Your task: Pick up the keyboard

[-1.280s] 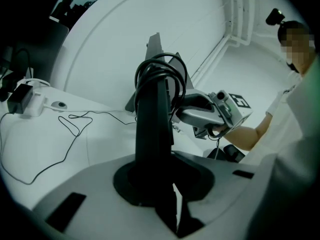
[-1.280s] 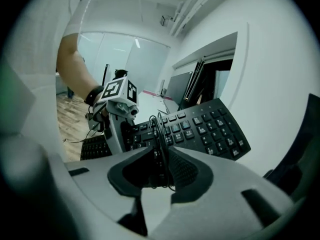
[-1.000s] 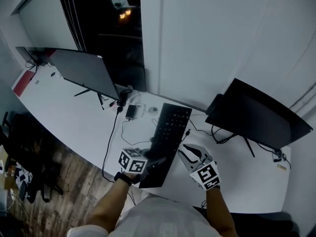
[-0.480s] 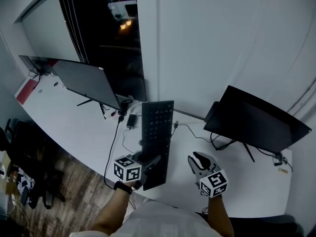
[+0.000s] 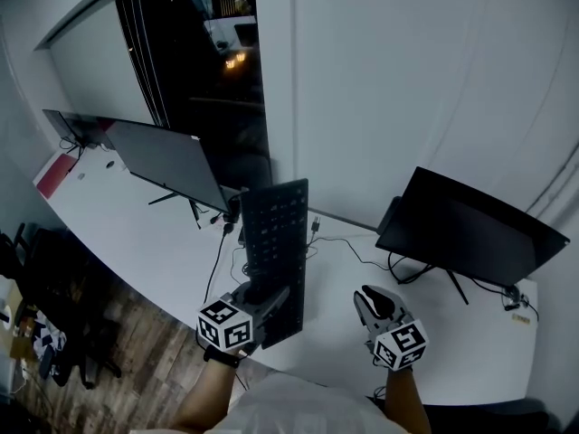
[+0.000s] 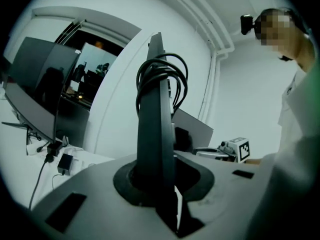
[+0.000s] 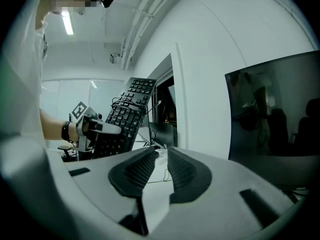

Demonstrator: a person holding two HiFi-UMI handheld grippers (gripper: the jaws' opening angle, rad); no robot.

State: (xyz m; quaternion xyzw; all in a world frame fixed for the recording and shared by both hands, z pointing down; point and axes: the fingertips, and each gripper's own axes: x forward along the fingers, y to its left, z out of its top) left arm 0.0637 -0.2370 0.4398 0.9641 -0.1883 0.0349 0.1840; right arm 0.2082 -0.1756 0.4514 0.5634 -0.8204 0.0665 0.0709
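Two grippers: the left gripper [image 5: 264,298], clamped on the keyboard, and the right gripper [image 5: 369,297], whose jaws have just been closing with nothing between them. One keyboard [image 5: 274,242], with one coil of cable [image 6: 162,76] looped round it. Two monitors: the left monitor [image 5: 167,161] ahead and to the left of the left gripper, the right monitor [image 5: 470,229] ahead and to the right of the right gripper. One white desk [image 5: 145,238] below both grippers. One black power adapter [image 6: 64,163] lies left of the left gripper.
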